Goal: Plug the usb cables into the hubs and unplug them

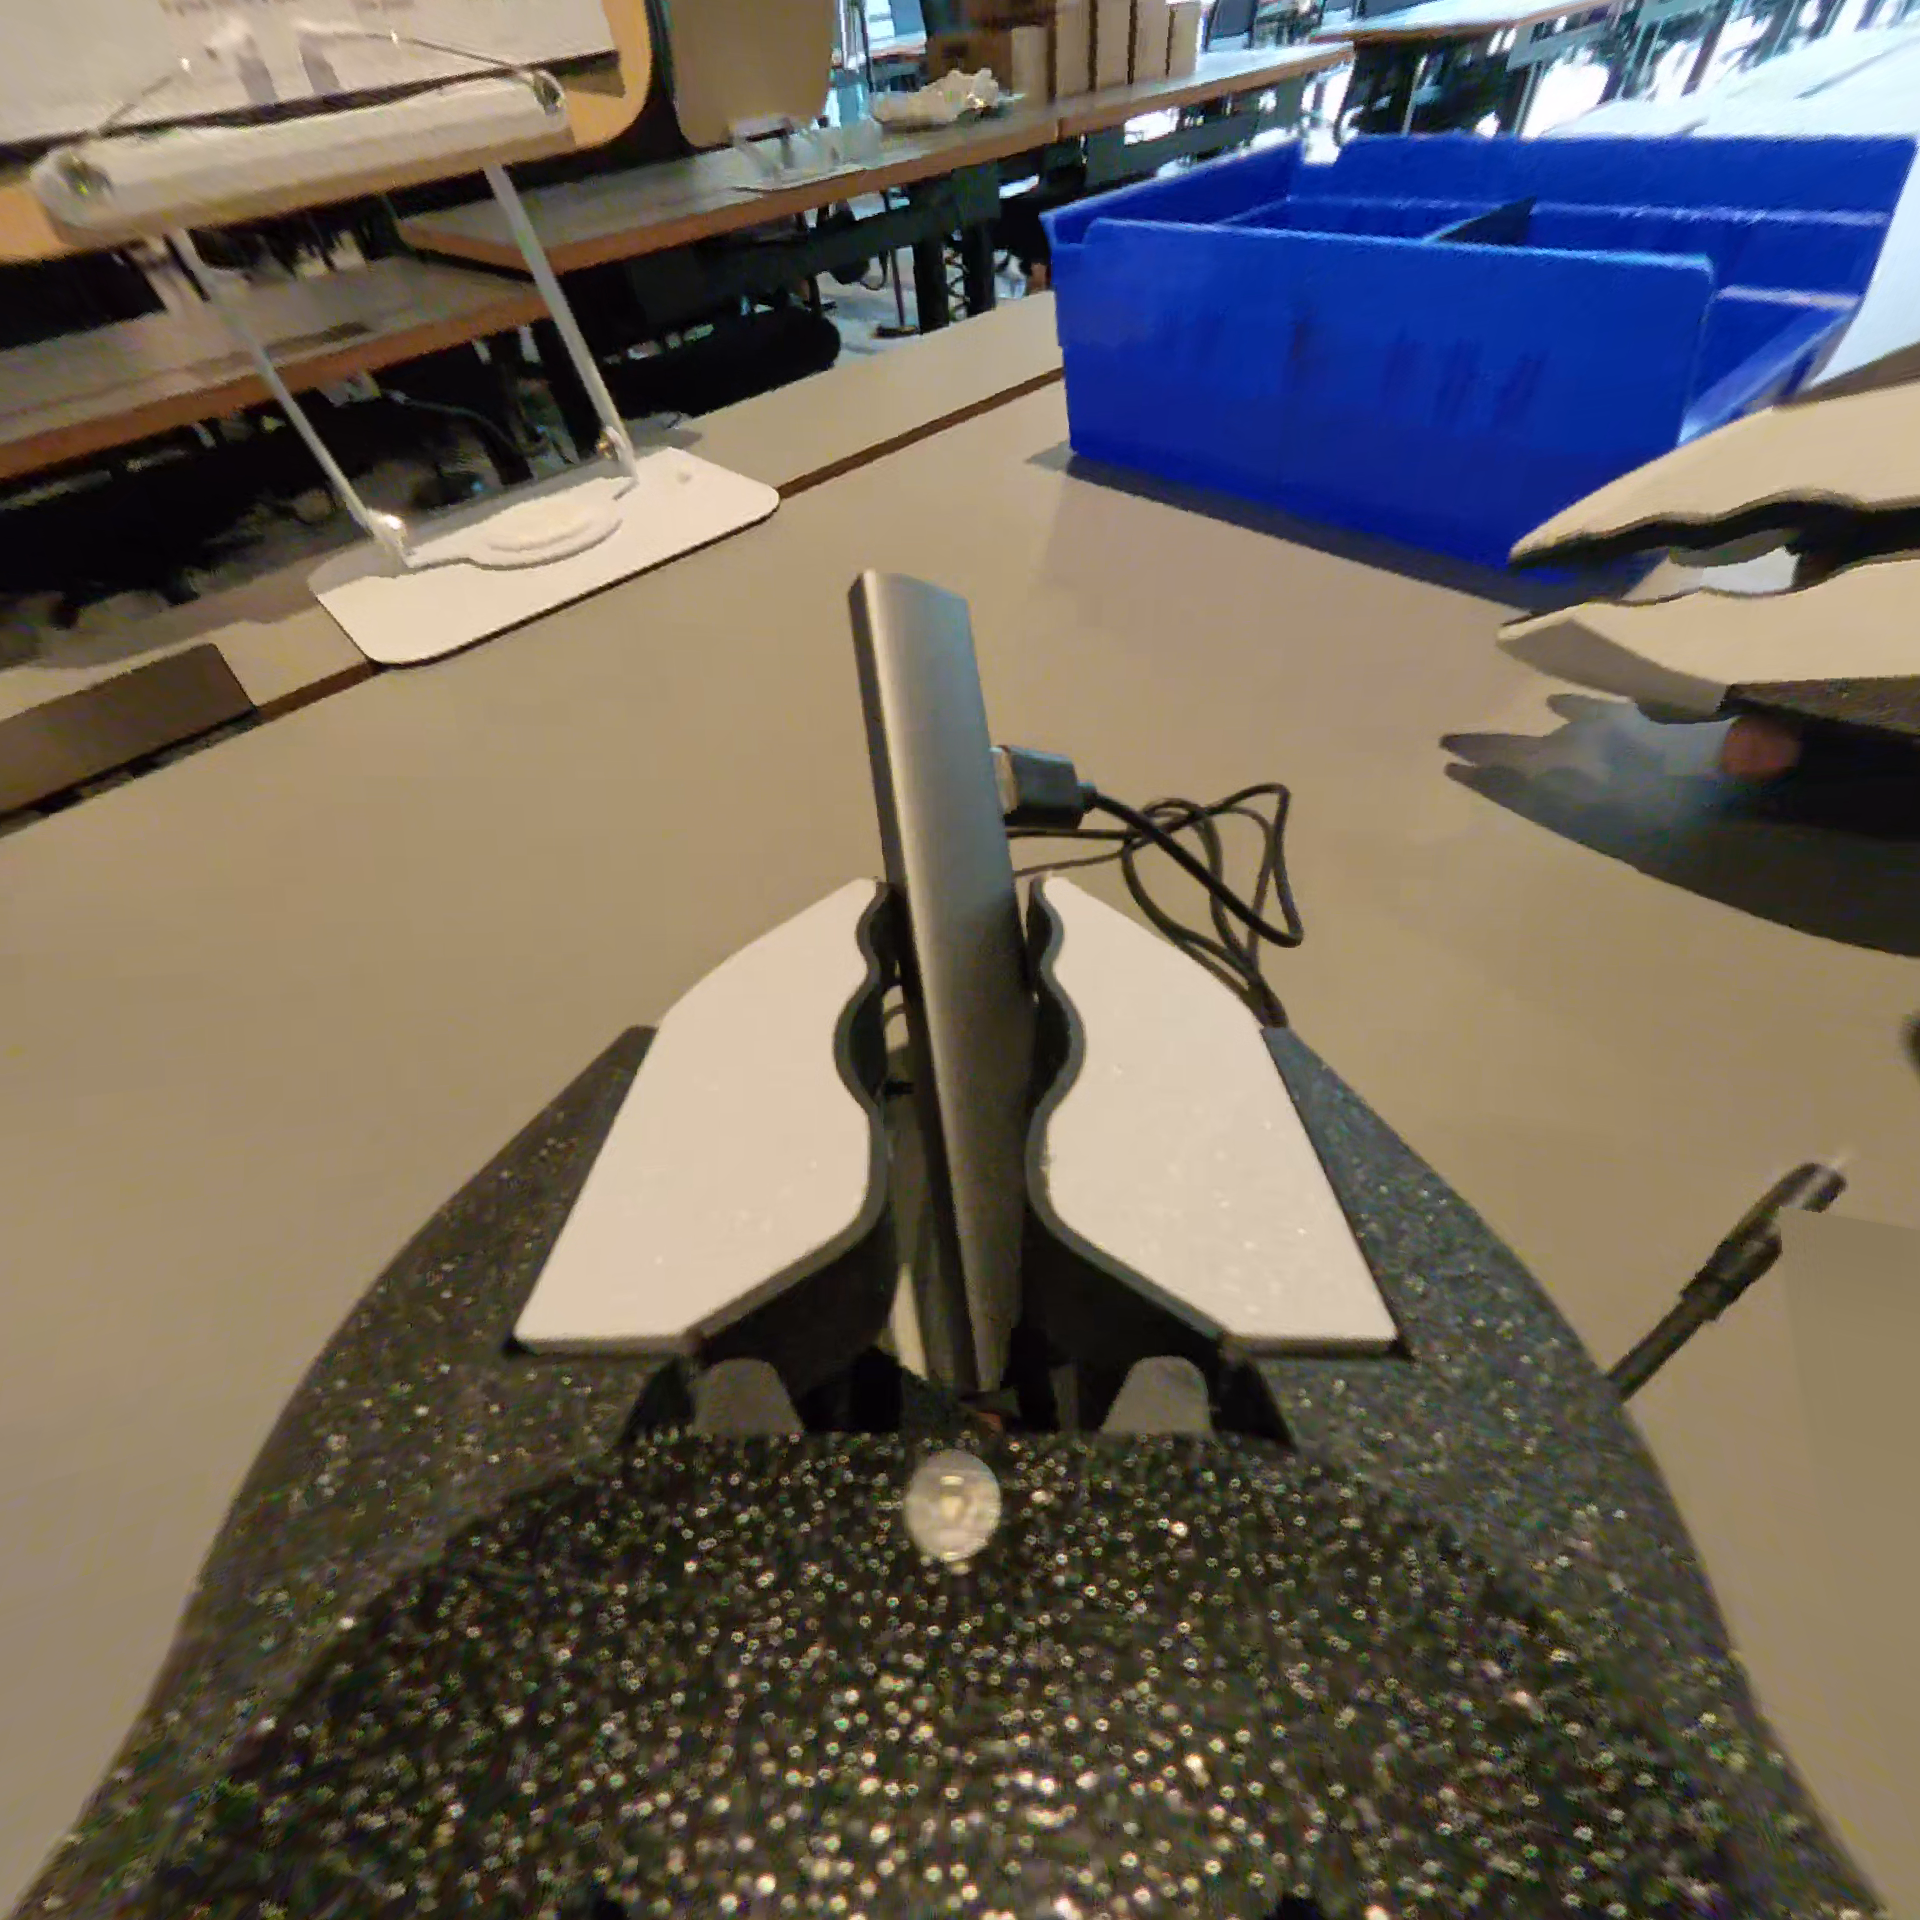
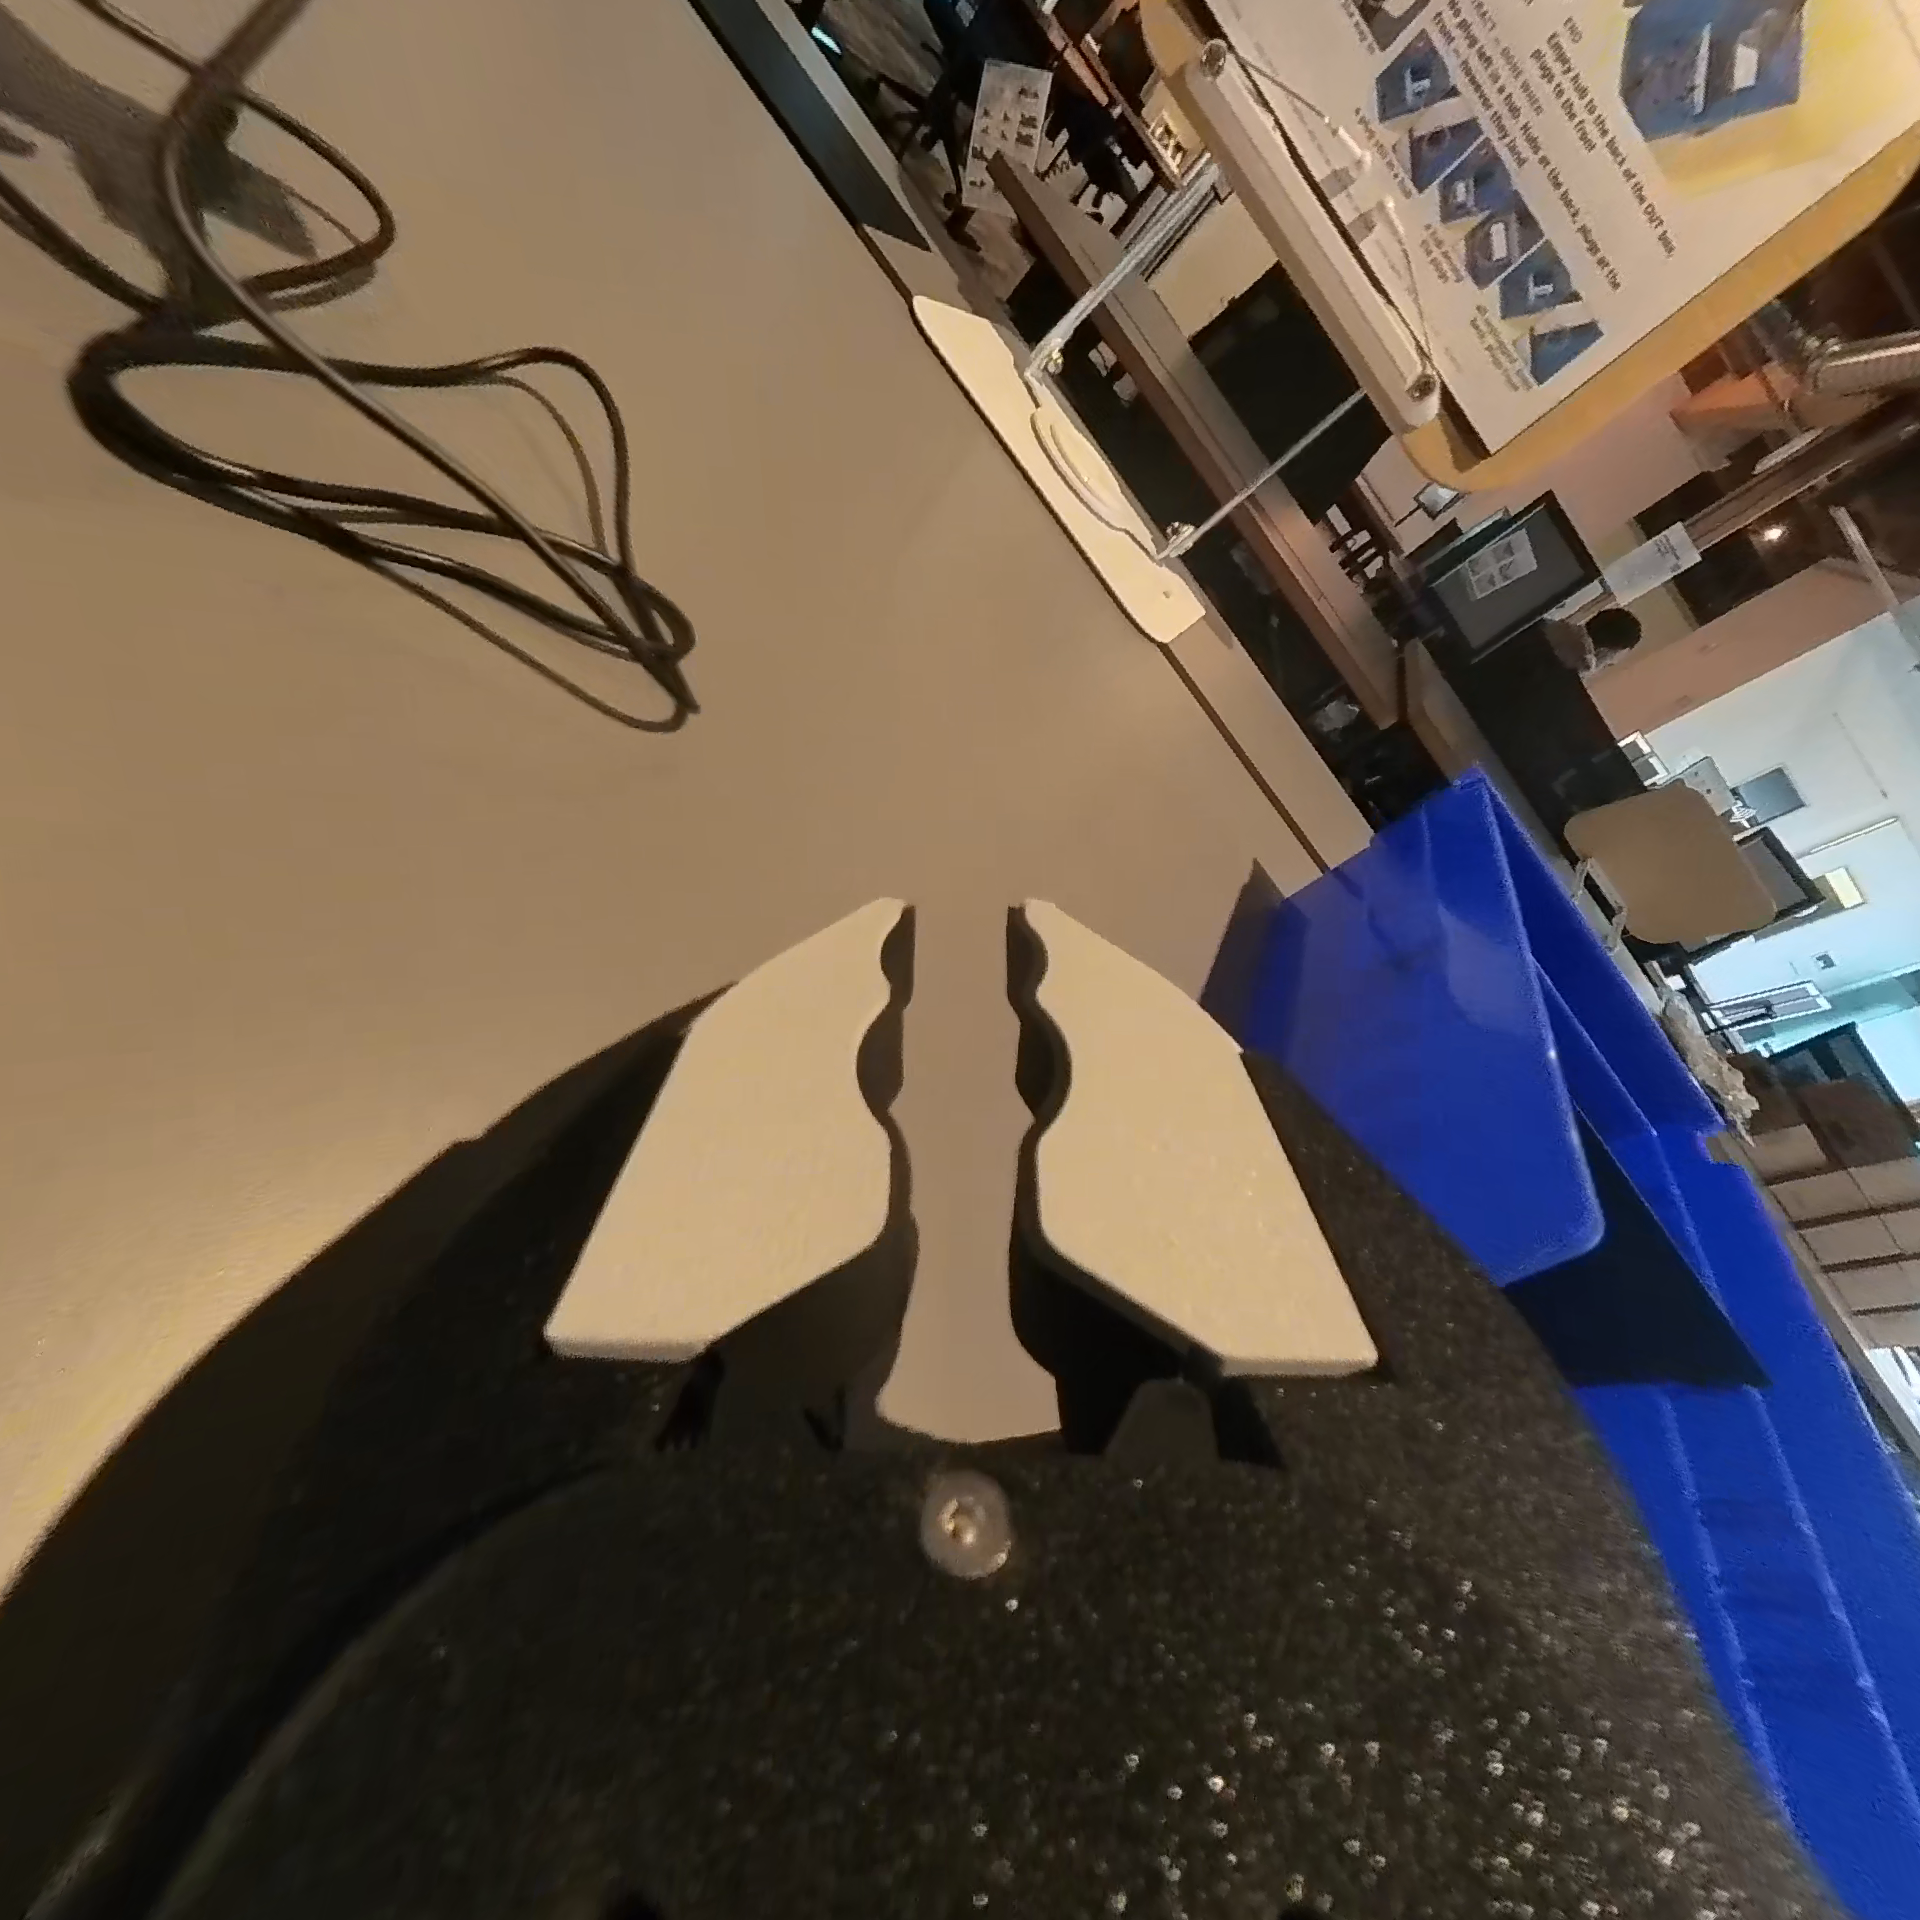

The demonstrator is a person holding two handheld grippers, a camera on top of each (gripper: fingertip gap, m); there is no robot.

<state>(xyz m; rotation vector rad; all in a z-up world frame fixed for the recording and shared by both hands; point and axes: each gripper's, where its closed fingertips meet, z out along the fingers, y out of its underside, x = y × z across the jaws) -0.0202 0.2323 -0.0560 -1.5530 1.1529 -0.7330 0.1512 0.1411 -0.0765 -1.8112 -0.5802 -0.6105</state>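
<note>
Left gripper [image 1: 954,914] pinches the dark grey USB hub [image 1: 935,862], held on edge above the grey table [image 1: 416,935]. Black USB plug [image 1: 1039,779] sits in the hub's right side; its cable [image 1: 1216,862] coils on the table (blue bin [image 1: 1382,353] behind). Right gripper [image 2: 961,914] is empty, fingers slightly parted, tilted over the table beside the bin.

A workshop or lab with rows of long workbenches. The nearest grey table [image 1: 520,883] holds a blue plastic parts bin [image 1: 1382,343]. Left of the bin stands a clear acrylic stand [image 1: 540,520] carrying an instruction sheet. Behind the bin, further benches hold stacked cardboard boxes [image 1: 1101,42].
</note>
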